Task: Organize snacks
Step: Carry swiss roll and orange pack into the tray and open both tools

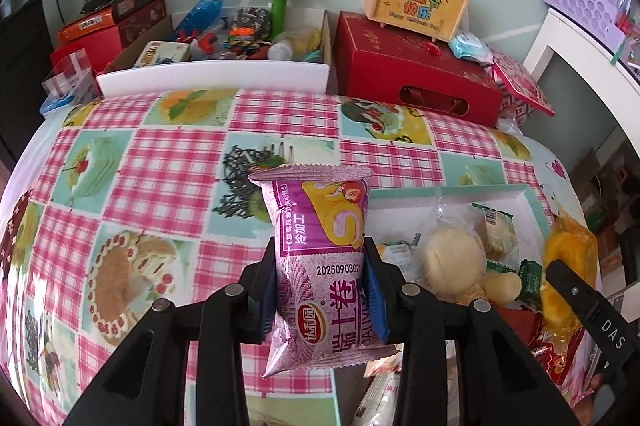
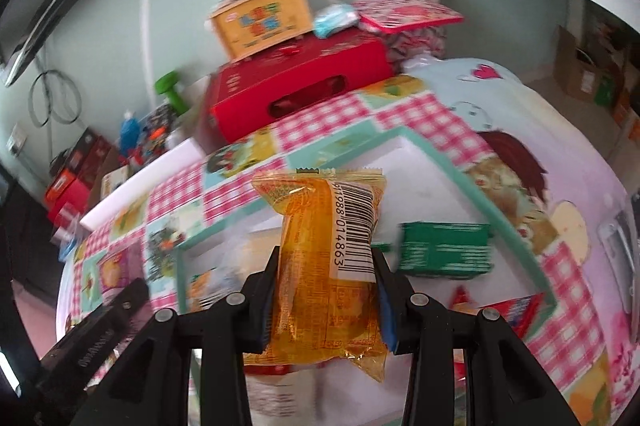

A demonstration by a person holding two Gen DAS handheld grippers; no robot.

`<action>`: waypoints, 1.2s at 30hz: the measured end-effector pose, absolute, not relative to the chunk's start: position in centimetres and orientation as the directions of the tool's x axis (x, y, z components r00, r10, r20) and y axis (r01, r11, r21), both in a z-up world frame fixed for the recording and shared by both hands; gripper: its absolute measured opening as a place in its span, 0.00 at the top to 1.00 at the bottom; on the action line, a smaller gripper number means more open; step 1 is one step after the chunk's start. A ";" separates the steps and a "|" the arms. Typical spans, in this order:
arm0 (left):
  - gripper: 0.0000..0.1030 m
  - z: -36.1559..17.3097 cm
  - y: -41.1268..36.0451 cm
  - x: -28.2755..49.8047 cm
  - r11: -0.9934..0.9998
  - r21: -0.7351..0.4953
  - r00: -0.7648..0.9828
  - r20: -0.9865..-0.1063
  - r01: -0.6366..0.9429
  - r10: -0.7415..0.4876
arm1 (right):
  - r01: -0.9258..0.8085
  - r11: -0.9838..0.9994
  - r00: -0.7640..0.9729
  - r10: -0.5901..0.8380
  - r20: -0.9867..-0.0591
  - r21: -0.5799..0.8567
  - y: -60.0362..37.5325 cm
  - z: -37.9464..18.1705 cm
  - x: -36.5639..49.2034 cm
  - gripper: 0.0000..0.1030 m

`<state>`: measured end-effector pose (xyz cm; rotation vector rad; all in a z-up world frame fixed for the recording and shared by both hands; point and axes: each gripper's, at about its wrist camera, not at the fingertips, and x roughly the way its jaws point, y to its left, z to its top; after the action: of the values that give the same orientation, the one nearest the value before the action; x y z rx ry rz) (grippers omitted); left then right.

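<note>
My left gripper (image 1: 319, 246) is shut on a purple swiss-roll snack packet (image 1: 320, 250) and holds it upright above the checked tablecloth. My right gripper (image 2: 325, 258) is shut on an orange snack packet (image 2: 326, 266) with a barcode label, held above a white tray with a teal rim (image 2: 448, 166). The orange packet also shows at the right of the left wrist view (image 1: 568, 266). The tray (image 1: 400, 192) holds several snacks: pale round cakes (image 1: 452, 258) and small green packets (image 2: 444, 250).
A red gift box (image 1: 412, 70) with a yellow handled box (image 1: 416, 2) on it stands at the table's back. A white-edged cardboard box (image 1: 216, 74) of clutter with a green dumbbell (image 1: 280, 2) is back left. Red wrappers (image 2: 508, 310) lie near the tray front.
</note>
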<state>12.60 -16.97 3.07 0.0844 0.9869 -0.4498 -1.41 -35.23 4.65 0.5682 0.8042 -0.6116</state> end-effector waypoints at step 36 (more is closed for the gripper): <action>0.61 -0.6 -23.7 13.0 0.842 -0.080 0.379 -0.868 0.534 -0.322 | 0.738 0.644 0.460 -0.258 -0.850 0.203 -37.8 1.1 -1.7 0.58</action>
<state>13.05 -23.66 -0.56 0.2282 1.0487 -0.5529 -1.68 -37.75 1.08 0.6139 0.8944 -0.6626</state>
